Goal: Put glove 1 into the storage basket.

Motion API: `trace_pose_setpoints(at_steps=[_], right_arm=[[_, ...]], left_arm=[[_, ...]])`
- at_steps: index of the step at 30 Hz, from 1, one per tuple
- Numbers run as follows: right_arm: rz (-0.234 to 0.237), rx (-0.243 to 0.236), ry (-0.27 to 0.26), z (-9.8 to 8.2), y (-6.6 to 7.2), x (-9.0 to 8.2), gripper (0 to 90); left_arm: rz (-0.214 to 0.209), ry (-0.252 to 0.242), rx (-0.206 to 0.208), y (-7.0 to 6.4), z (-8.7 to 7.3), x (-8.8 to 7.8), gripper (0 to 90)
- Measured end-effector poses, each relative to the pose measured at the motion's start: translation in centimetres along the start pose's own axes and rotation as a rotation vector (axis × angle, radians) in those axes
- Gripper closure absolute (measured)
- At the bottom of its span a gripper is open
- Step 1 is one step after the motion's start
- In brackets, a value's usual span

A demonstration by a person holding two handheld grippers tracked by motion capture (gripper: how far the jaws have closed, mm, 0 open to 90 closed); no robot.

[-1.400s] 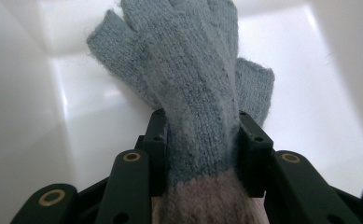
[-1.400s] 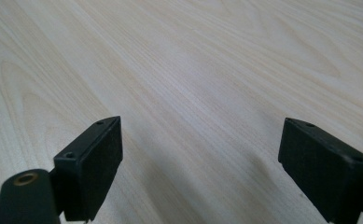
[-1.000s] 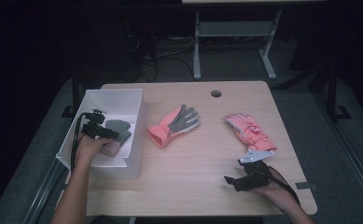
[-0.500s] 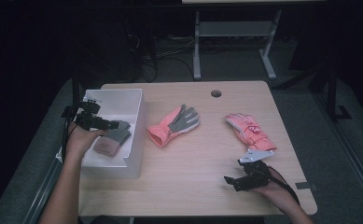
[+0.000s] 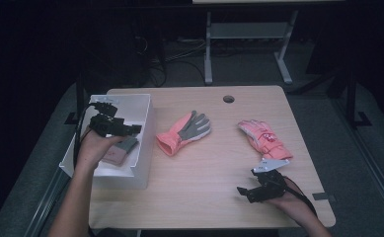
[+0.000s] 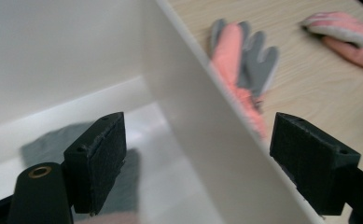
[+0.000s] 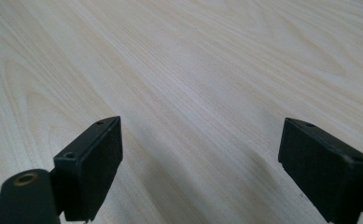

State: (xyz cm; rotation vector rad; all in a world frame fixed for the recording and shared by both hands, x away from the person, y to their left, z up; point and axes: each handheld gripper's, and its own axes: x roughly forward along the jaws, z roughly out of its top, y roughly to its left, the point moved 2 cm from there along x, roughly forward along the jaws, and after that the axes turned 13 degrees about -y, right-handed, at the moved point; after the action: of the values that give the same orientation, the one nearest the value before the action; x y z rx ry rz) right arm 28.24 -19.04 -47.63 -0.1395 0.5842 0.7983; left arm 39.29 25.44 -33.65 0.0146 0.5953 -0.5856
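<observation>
Left gripper (image 5: 130,129) hangs above the white rectangular plastic bin (image 5: 142,148), jaws spread wide with nothing between the pads; they have just been opening. In the left gripper view the bin's right wall runs diagonally up between the two jaws, one jaw over the bin interior, the other over the table side.

Just below that gripper, on the bin floor, lies a pink-and-grey fabric glove (image 5: 120,150), apart from the jaws, not pinched. In the left gripper view its grey part sits as a blur behind the left jaw.

Beyond the bin wall, ahead of the left gripper, a second salmon-pink glove with grey palm (image 5: 183,132) lies flat on the light wooden table (image 5: 204,197), fingers pointing away from the person. Near it but not touching, farther toward the right gripper's side, a third pink glove with a white cuff edge (image 5: 264,139) lies on the table.

Right gripper (image 5: 246,191) sits low at the near right part of the table, jaws spread, bare wood grain between them. The third glove is just beyond it, well clear of the pads.
</observation>
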Motion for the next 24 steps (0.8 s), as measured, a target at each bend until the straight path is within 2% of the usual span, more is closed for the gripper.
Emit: trace_pose_setpoints(at_steps=[5, 9, 17, 19, 24], right_arm=[[-0.002, 0.007, -0.001, 0.1, 0.1, 0.0, 13.4], [0.004, 0.001, -0.002, 0.1, 0.2, 0.2, 13.4], [0.014, -0.009, -0.008, 0.5, 0.1, 0.4, 13.4], [0.023, -0.004, -0.01, 0.6, 0.3, 0.6, 13.4], [0.033, -0.027, 0.003, 0.7, 0.4, 0.9, 13.4]], left_arm=[[-0.056, -0.024, 0.043, -3.0, 0.8, 0.2, 18.1], [-0.09, -0.043, 0.053, -5.1, 1.0, 0.6, 18.6], [-0.157, -0.039, 0.07, -8.8, 0.4, 2.5, 23.8], [-0.177, -0.04, 0.07, -9.6, 0.2, 3.1, 25.9], [-0.21, -0.038, 0.09, -11.4, -0.3, 4.5, 36.2]])
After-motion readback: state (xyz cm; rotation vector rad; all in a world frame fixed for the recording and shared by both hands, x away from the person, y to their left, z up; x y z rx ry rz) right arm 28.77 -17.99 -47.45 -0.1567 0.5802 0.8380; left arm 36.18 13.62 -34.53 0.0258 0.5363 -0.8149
